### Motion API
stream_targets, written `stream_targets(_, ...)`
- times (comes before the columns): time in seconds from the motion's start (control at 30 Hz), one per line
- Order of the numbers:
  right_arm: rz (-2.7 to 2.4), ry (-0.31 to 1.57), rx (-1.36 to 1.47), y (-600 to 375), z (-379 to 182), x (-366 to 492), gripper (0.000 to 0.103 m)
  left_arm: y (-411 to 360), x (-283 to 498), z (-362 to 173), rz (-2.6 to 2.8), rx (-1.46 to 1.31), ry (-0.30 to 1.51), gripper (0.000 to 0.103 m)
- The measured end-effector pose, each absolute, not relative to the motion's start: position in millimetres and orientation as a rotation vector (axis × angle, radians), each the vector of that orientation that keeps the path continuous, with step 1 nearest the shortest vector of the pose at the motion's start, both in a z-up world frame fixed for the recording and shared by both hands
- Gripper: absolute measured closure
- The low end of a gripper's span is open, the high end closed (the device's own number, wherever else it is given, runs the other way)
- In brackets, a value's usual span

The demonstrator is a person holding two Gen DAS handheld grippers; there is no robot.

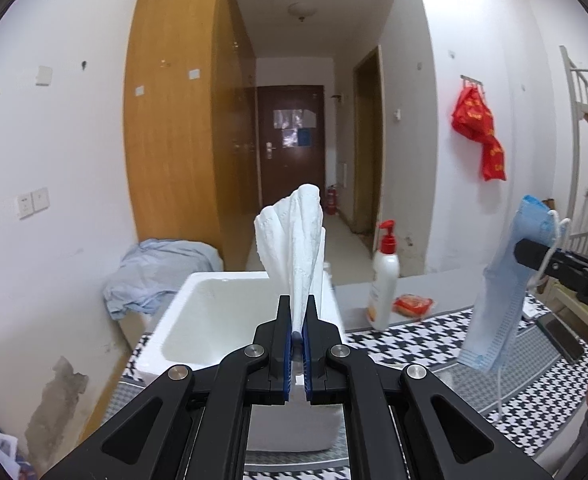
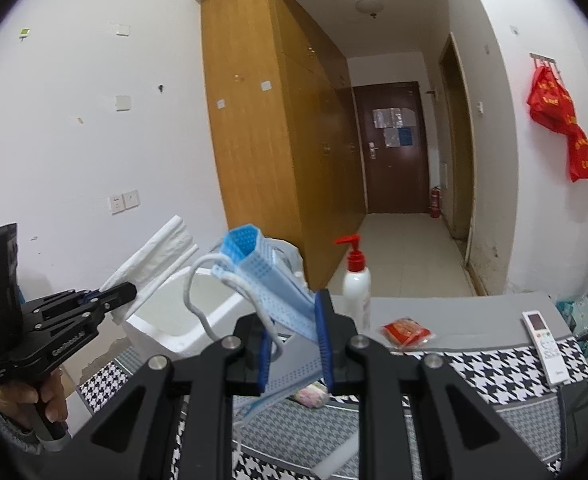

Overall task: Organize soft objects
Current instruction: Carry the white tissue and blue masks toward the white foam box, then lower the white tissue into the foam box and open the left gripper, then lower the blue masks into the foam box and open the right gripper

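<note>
On my left, my left gripper (image 1: 298, 312) is clamped tight on one white tissue (image 1: 294, 236), whose long axis runs up and away from the pads, its free end fanning above the white foam box (image 1: 182, 320); seen from my right wrist the same tissue (image 2: 154, 264) slants up to the right out of that gripper (image 2: 124, 291), which bears pale lettering on its side too blurred for me to read, with my hand (image 2: 34, 394) on its grip. The one foam box sits at the desk's (image 1: 405, 350) far left corner, and the tissue hangs in the air over it, apart from its rim. Further right stands one white pump bottle (image 1: 383, 280) with a red pump near the desk's far edge, its label unreadable, and just beside it lies one small red packet (image 1: 413, 305). Right again, my right gripper (image 2: 294, 328) is narrowly closed on one blue face mask (image 2: 270, 280), held above the middle of the checked desk cover; its long axis tilts up to the left in that view, while from my left wrist the mask (image 1: 501, 280) hangs nearly upright, ear loops dangling. At the desk's right edge lies one white remote control (image 2: 543, 344), its markings too small to read.
</note>
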State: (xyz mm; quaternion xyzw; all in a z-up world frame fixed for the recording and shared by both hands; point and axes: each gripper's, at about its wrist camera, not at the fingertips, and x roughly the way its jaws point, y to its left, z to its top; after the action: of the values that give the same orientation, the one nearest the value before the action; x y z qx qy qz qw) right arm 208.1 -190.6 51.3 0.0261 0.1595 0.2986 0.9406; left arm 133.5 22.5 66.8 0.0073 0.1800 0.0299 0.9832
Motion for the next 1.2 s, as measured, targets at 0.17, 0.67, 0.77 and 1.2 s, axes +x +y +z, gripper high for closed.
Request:
stream_targets(0.17, 0.642, 0.324, 0.043, -180, 51, 211, 0.079, 35, 146, 63, 0.091, 0.004, 0.396, 0.099)
stream_targets(0.67, 0.639, 0.339, 0.032, -171, 48, 218, 0.079, 55, 182, 45, 0.119, -0.013, 0.485, 0.099)
stream_targets(0.77, 0.629, 0.346, 0.026, -168, 48, 220, 0.079, 59, 189, 40, 0.122, -0.018, 0.511, 0.099)
stream_targets(1.2, 0.589, 0.367, -0.002, -141, 51, 224, 0.079, 71, 184, 40, 0.132, -0.035, 0.472, 0.021)
